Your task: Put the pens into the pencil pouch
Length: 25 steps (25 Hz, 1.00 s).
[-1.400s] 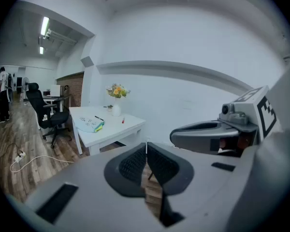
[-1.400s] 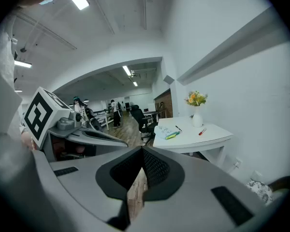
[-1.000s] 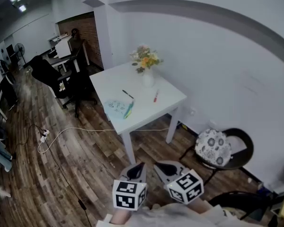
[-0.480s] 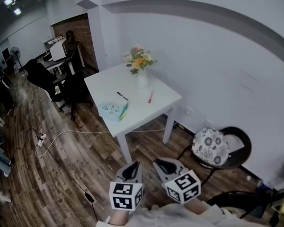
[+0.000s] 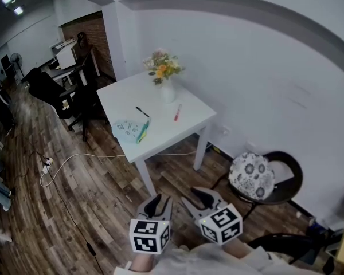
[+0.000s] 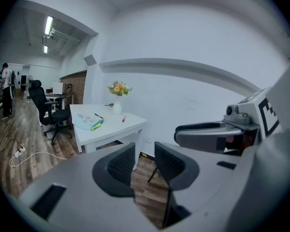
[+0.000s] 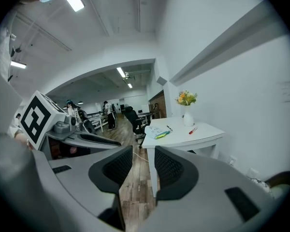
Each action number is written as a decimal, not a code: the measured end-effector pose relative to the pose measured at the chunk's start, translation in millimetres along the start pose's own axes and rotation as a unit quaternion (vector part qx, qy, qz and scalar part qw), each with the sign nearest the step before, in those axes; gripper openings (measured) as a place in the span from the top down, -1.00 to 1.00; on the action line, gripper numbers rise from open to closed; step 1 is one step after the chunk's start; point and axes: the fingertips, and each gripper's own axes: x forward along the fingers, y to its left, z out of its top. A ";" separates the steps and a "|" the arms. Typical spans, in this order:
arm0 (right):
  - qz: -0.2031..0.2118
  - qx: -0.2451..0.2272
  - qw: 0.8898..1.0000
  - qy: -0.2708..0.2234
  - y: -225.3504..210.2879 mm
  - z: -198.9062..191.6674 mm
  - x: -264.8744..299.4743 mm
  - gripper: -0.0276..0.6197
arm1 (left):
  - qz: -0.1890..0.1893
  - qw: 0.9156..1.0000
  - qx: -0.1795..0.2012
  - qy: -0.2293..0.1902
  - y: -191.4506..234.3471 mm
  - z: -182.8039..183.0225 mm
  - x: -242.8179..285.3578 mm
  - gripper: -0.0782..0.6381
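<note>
Wood-floor room, white table (image 5: 167, 126) by wall; left gripper (image 5: 159, 203), right gripper (image 5: 193, 199) fingers opening, empty.

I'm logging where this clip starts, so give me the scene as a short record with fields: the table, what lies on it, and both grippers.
table: white table by the wall, well ahead of both grippers
pouch: pencil pouch near the table's left edge
pens: black pen beside the pouch, red pen near the vase; both lie on the tabletop
left gripper: fingers opening, nothing between them
right gripper: fingers opening, nothing between them
task state: neither pen picked up yet
</note>
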 end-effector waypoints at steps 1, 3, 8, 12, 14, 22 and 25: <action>0.002 0.002 1.000 0.000 -1.3 -1.7 -0.5 0.54 | -0.003 1.000 0.000 0.006 -2.2 -3.8 0.7 0.49; 0.004 0.010 1.000 0.006 -2.2 -7.3 -2.4 0.54 | -0.011 1.000 0.006 0.022 -8.5 -13.1 2.4 0.49; -0.004 0.041 0.999 0.010 -7.3 -21.0 1.1 0.54 | -0.028 0.999 0.003 0.045 -15.6 -28.2 10.1 0.49; -0.012 0.049 0.999 0.015 -18.4 -18.9 13.3 0.54 | -0.017 0.999 -0.008 0.044 0.7 -23.5 18.3 0.49; -0.013 0.051 0.999 0.014 -25.7 -15.9 25.0 0.54 | -0.011 0.999 -0.010 0.042 15.6 -17.4 27.9 0.49; -0.023 0.051 0.998 0.029 -66.3 10.6 95.1 0.54 | -0.027 0.999 0.004 0.047 65.6 24.0 89.2 0.49; -0.025 0.054 0.998 0.029 -79.4 28.3 122.8 0.54 | -0.031 0.999 0.010 0.041 88.6 48.9 111.3 0.49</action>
